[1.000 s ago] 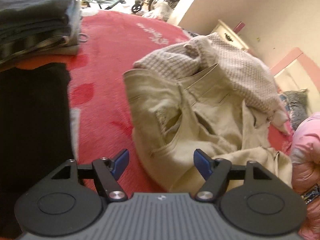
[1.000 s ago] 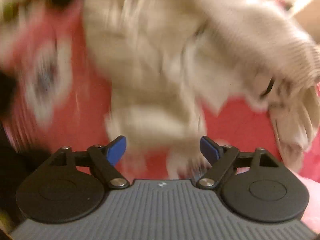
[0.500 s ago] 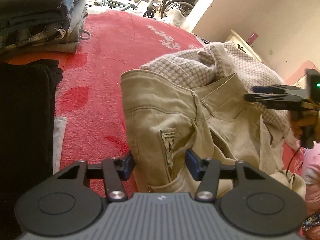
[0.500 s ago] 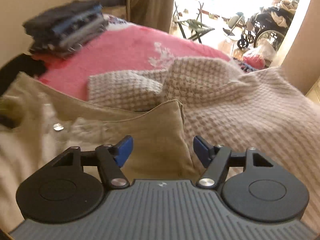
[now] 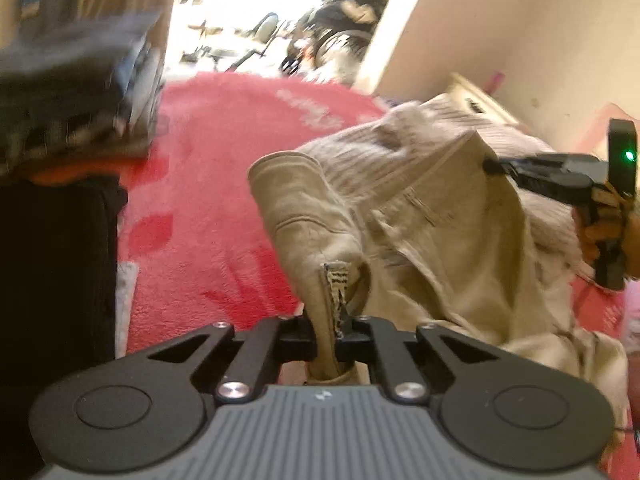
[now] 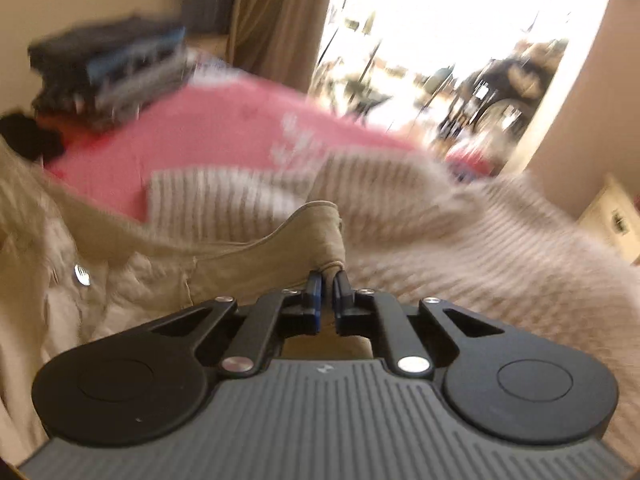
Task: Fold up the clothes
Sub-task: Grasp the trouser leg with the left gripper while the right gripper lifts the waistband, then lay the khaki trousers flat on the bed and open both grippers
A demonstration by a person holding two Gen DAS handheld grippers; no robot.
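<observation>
A pair of beige trousers (image 5: 432, 248) hangs lifted above the red bed cover (image 5: 224, 184). My left gripper (image 5: 329, 338) is shut on the waistband near a small sewn label (image 5: 335, 280). My right gripper (image 6: 327, 296) is shut on another corner of the trousers' waistband (image 6: 316, 228), and it shows in the left wrist view (image 5: 494, 166) at the far right, pinching the cloth, with a person's hand (image 5: 600, 236) behind it. A beige waffle-knit garment (image 6: 460, 232) lies under and behind the trousers. A metal button (image 6: 81, 274) shows on the trousers at left.
A stack of folded dark clothes (image 5: 76, 92) sits at the back left of the bed, also seen as the stack (image 6: 108, 76). A black garment (image 5: 56, 280) lies along the left. A doorway with a wheelchair (image 5: 340, 28) is beyond, and a white cabinet (image 6: 612, 220) stands by the wall.
Both grippers have shut on the trousers' waistband and raised it off the bed. Both views have shifted and blurred with the lift.
</observation>
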